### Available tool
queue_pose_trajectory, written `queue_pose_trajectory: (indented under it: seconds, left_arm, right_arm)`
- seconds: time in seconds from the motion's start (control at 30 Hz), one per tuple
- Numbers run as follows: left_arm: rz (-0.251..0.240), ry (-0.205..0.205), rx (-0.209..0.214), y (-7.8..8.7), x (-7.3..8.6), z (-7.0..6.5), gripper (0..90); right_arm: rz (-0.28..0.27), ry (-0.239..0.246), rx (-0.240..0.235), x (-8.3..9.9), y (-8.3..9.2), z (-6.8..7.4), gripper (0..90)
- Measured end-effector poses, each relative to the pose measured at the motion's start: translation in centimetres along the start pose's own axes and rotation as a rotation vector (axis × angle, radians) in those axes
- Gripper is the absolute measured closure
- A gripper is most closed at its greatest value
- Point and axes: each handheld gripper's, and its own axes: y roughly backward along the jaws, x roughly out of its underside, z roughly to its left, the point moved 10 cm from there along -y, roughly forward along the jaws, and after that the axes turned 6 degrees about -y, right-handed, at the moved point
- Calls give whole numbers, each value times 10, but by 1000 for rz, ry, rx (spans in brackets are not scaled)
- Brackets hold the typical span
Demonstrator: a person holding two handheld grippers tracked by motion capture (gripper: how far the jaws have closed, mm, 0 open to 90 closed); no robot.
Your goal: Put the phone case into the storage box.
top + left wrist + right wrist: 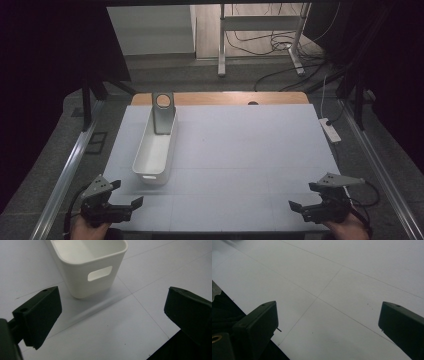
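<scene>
Bench under white sheeting, seen from above, with a long white bin set on its left half, one short end toward the near edge. A grey metal bracket with a round hole near its top is stood inside the bin at the far end, leaning against the end wall. The left tongs are held at the near left corner, just short of the bin's near end and apart from it; the right tongs are held at the near right corner, well apart from everything. Both pairs are spread wide with nothing between the jaws.

In the left gripper view, the bin's near end is shown close up, with a slot handle cut into the wall; this slot is barely discernible from above. The bracket is displayed in the high view but lies past the top edge of the left gripper view. In the right gripper view, bare sheeting with faint seam lines is presented between the spread jaws.

Risk, as judged: the bin looks light and narrow, so a push on its near wall by one jaw could slide or tip it, and the leaning bracket could be toppled. A grip taken on the thin rim alone could slip.
</scene>
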Motion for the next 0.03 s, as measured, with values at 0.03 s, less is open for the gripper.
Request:
queue_pose_trajectory:
  seconds: [0.03]
  left_arm:
    - [0,3,2,0,0,0,24]
  right_arm:
    - [1,1,1,0,0,0,31]
